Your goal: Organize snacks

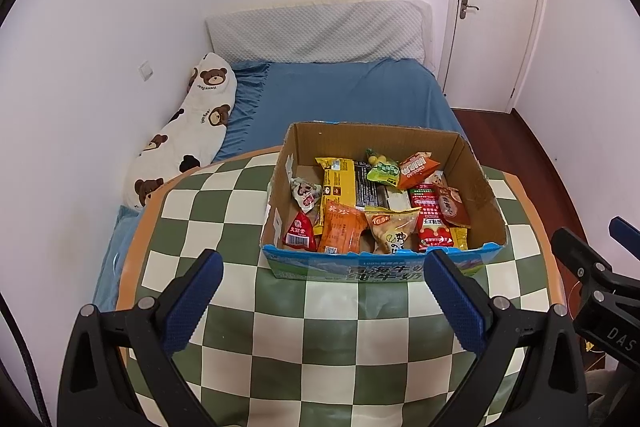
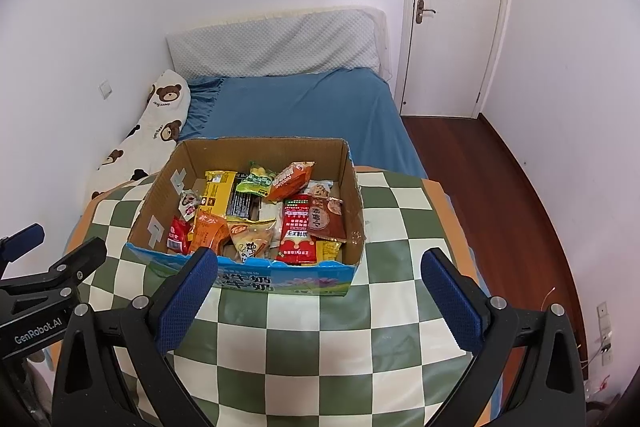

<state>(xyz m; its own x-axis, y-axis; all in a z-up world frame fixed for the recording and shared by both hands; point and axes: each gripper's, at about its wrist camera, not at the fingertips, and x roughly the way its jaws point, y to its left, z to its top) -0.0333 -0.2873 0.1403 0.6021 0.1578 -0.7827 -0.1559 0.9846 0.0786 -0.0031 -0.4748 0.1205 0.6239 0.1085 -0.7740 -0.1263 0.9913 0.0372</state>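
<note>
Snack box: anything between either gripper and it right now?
Nothing visible. Only bare checkered tablecloth lies between the open left gripper, the open right gripper and the cardboard box. Its top is open.

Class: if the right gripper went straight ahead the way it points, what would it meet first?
Probably the near wall of the snack box. The right gripper is open and empty above the checkered cloth; depth is unclear, so it might touch the cloth first.
</note>
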